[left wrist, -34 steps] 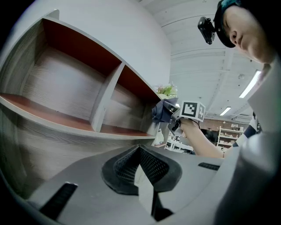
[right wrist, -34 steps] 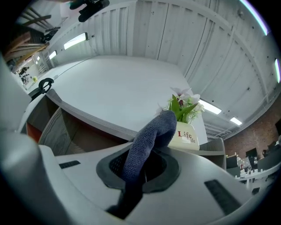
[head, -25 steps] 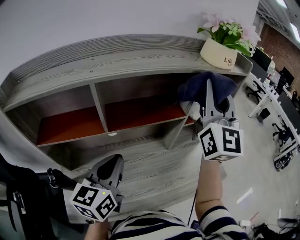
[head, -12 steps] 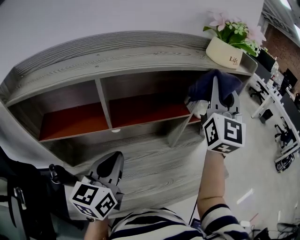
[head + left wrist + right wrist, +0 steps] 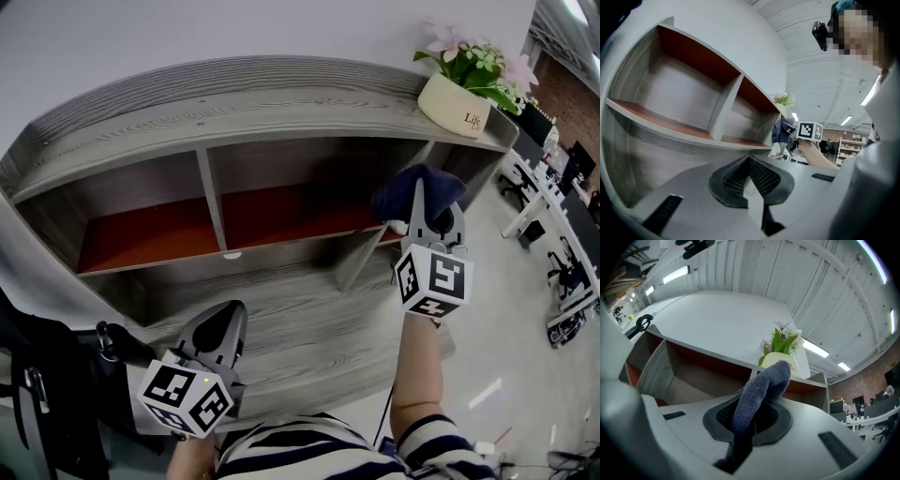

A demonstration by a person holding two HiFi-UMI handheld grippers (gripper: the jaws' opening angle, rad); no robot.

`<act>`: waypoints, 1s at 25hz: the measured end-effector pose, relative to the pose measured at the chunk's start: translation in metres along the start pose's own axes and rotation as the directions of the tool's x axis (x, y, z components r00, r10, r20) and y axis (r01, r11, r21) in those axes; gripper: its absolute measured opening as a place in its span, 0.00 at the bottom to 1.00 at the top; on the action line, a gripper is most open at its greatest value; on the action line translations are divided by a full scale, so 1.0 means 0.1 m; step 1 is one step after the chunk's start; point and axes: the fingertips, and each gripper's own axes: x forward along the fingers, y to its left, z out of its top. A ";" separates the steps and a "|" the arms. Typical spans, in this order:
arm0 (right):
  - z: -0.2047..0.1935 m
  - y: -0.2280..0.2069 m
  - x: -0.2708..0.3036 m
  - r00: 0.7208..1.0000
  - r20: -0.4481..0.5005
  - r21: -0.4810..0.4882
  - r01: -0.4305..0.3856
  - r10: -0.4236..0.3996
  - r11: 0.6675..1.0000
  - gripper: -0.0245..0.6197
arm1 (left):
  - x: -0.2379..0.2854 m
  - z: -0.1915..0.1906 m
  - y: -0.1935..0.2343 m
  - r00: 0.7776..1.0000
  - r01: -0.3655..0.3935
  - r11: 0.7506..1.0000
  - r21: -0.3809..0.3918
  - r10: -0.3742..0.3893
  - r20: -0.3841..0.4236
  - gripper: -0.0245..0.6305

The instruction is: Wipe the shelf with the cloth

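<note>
Head view: a striped sleeve (image 5: 439,448) lies at the bottom edge of the frame. The left gripper (image 5: 221,324) sits in the lower left, in front of the grey lower panel of the shelf (image 5: 281,111). In the left gripper view its jaws are pressed together with nothing between them.

The right gripper (image 5: 421,193) is in the right centre of the frame, further from the camera and higher than the left one. In the right gripper view its jaws pinch a dark blue cloth (image 5: 397,191), which stands up from between them and folds over at the top. The cloth is at the right end of the red board (image 5: 150,236), under the top board. No view shows whether it touches the wood.

An upright divider (image 5: 212,193) splits the space above the red board into compartments. A flower pot (image 5: 457,105) stands on the top board, upper right of the frame. A plain white wall (image 5: 187,37) is behind the shelf.
</note>
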 end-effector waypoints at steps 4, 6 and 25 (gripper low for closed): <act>-0.25 0.03 -0.08 0.999 -0.051 0.013 -0.006 0.006 1.000 0.11 | -0.02 -0.02 0.00 1.000 -0.005 1.000 0.001 0.005 -0.003 0.06; -0.38 0.06 -0.12 0.997 -0.075 0.008 -0.010 0.010 1.000 0.11 | -0.03 -0.03 0.00 1.000 -0.007 1.000 0.000 0.007 -0.005 0.06; -0.92 0.25 -0.39 0.981 -0.190 0.056 -0.030 0.040 0.998 0.11 | -0.10 -0.08 0.06 0.999 -0.041 0.999 -0.006 0.041 -0.015 0.06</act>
